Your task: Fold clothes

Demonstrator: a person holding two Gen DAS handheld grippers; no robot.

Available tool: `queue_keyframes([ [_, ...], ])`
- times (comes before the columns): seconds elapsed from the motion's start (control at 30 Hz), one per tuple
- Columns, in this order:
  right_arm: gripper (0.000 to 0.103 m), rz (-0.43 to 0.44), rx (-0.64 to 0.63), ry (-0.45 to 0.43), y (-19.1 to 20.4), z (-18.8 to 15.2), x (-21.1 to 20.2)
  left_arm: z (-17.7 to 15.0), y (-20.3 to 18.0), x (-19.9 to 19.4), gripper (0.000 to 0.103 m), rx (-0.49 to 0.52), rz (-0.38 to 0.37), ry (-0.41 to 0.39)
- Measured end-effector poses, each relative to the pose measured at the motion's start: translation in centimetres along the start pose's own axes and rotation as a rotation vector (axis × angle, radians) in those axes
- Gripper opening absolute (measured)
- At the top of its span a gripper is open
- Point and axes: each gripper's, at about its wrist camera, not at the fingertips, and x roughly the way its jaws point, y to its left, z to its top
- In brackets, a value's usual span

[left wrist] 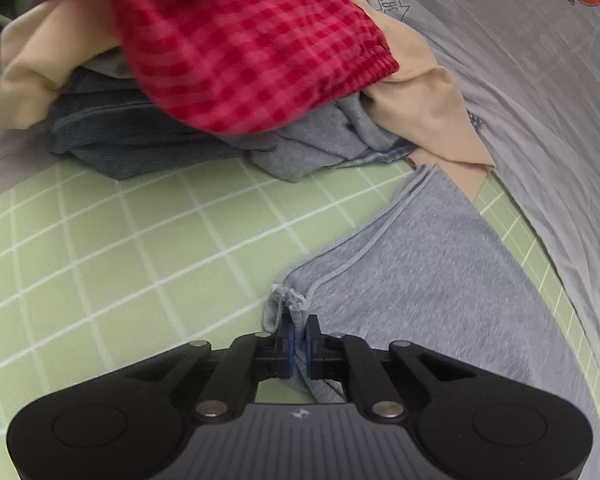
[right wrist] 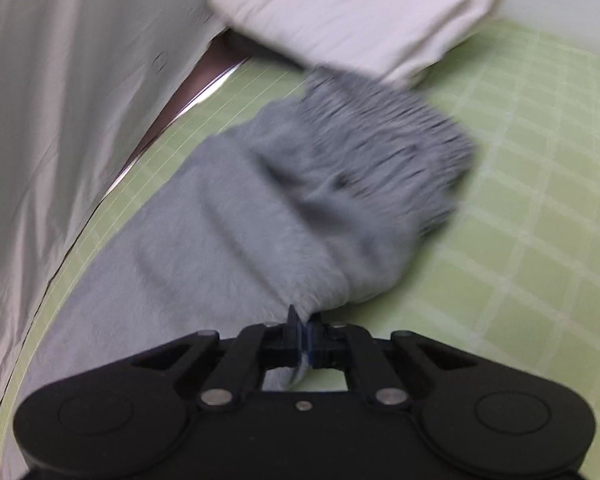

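Both grippers are clamping the same grey sweatpants (left wrist: pixel 440 272), which are lying flat on the green grid mat (left wrist: pixel 120 248).

Left gripper (left wrist: pixel 299 334): jaws are pinching a frayed corner of the grey fabric, blue pads nearly together with cloth between them (a bit of hem is sticking up just past the tips).

Right gripper (right wrist: pixel 302 330): jaws are squeezing tight on the pants' edge near the bunched, ribbed end (right wrist: pixel 384 148); that view is blurring, so finer detail is hard to call.

Behind the mat, an unfolded pile is sitting: red checked garment (left wrist: pixel 240 48) on top, beige cloth (left wrist: pixel 420 100) and dark denim (left wrist: pixel 120 136) under it. A folded white item (right wrist: pixel 352 16) is resting at the mat's far edge in the right view. Grey printed sheet (left wrist: pixel 520 60) is running alongside the mat.
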Motion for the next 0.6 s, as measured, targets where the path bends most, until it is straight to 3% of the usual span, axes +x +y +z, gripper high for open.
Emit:
queue_keyframes([
  [0.17, 0.002, -0.043, -0.003, -0.060, -4.2, 0.8, -3.1, -2.3, 6.6, -3.4, 0.006, -0.033, -0.005, 0.021],
  [0.33, 0.003, -0.074, -0.049, -0.020, -7.1, -0.8, -4.1, -5.6, 12.3, -6.9, 0.007, -0.010, -0.037, 0.027],
  [0.37, 0.004, -0.079, -0.064, -0.007, -7.5, -1.3, -4.2, -5.9, 13.0, -7.3, 0.011, -0.013, -0.046, 0.027],
  [0.47, 0.015, -0.108, -0.152, 0.007, -7.4, -2.7, -4.9, -6.8, 14.7, -8.6, 0.020, -0.011, -0.053, 0.015],
  [0.53, 0.032, -0.125, -0.227, -0.005, -6.8, -3.9, -5.7, -7.0, 15.3, -9.4, 0.020, -0.001, -0.042, 0.001],
  [0.6, 0.037, -0.121, -0.290, -0.018, -6.3, -5.0, -6.6, -7.1, 15.6, -10.1, 0.018, 0.019, -0.020, -0.013],
])
